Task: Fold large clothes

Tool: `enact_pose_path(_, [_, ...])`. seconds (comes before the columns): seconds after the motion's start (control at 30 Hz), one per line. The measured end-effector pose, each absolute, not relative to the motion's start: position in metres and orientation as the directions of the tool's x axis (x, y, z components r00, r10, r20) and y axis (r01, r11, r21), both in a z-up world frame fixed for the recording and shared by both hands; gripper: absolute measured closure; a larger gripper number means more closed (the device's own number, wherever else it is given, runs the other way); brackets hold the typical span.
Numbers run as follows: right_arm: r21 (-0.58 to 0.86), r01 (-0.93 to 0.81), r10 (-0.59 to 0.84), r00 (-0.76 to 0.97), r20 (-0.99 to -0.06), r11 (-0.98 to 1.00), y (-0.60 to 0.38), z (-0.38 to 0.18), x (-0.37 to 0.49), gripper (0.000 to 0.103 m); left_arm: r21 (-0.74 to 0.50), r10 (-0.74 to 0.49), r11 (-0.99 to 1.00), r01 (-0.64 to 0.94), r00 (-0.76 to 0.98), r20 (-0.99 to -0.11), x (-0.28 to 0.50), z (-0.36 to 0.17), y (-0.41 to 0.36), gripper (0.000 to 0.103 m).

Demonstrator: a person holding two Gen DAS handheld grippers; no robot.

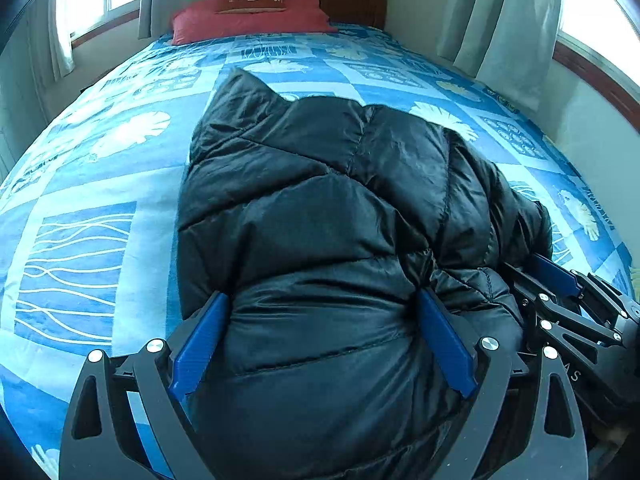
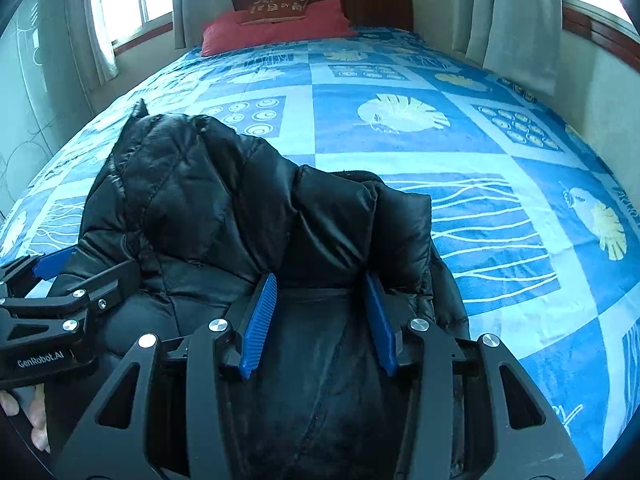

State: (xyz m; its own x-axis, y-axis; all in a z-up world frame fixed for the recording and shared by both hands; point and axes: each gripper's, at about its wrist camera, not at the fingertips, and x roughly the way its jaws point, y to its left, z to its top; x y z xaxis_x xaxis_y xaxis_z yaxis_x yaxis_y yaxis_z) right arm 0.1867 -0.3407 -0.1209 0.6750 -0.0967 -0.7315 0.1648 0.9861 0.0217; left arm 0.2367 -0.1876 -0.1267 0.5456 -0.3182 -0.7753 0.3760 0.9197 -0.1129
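jacket: black puffer jacket, bunched in a lump at the near end of the bed, on the blue patterned bedspread. Red pillow is way up by the headboard, well apart from it.
left gripper: blue fingers are set wide, with a fat roll of quilted fabric bulging between them. Looks like it's pinching the jacket, pads pressed into the puff.
right gripper: jaws partway in, with a fold of the jacket, maybe lining or the front edge, clamped between the pads.
done so far: honestly not much I can see. It's gathered and gripped at two spots just beside each other, and no flat, tidy fold is showing.
left to do: I'd guess spread it flat, tuck the sleeves, then fold the body over.
sleeves: can't tell where they are in this heap.
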Motion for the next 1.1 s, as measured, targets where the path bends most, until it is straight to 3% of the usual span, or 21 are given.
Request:
enact_pose_path(0.3, [0.057,0.191,-0.099,0.715,-0.692,0.980,-0.340,-0.085,0.148,0.045,-0.180,-0.333,0.932,0.313,0.550,-0.766,0.214,-0.097,-0.155,0.011])
enact_pose_path(0.63, [0.208,0.278,-0.043,0.687,-0.726,0.938,-0.368,-0.098,0.114,0.027,-0.408,-0.390,0.909,0.085,0.520,-0.760,0.179,-0.123,-0.086,0.011])
enact_pose_path(0.87, [0.462,0.329,0.146,0.664,-0.733,0.824,-0.407,-0.142,0.119,0.009,-0.631,-0.554,0.774,-0.055,0.424,-0.717,0.186,-0.159,-0.072,0.010])
enact_pose_path(1.1, [0.614,0.268,0.305,0.681,-0.666,0.742,-0.418,-0.164,0.121,0.008,-0.709,-0.653,0.705,-0.023,0.369,-0.661,0.199,-0.170,-0.080,0.005])
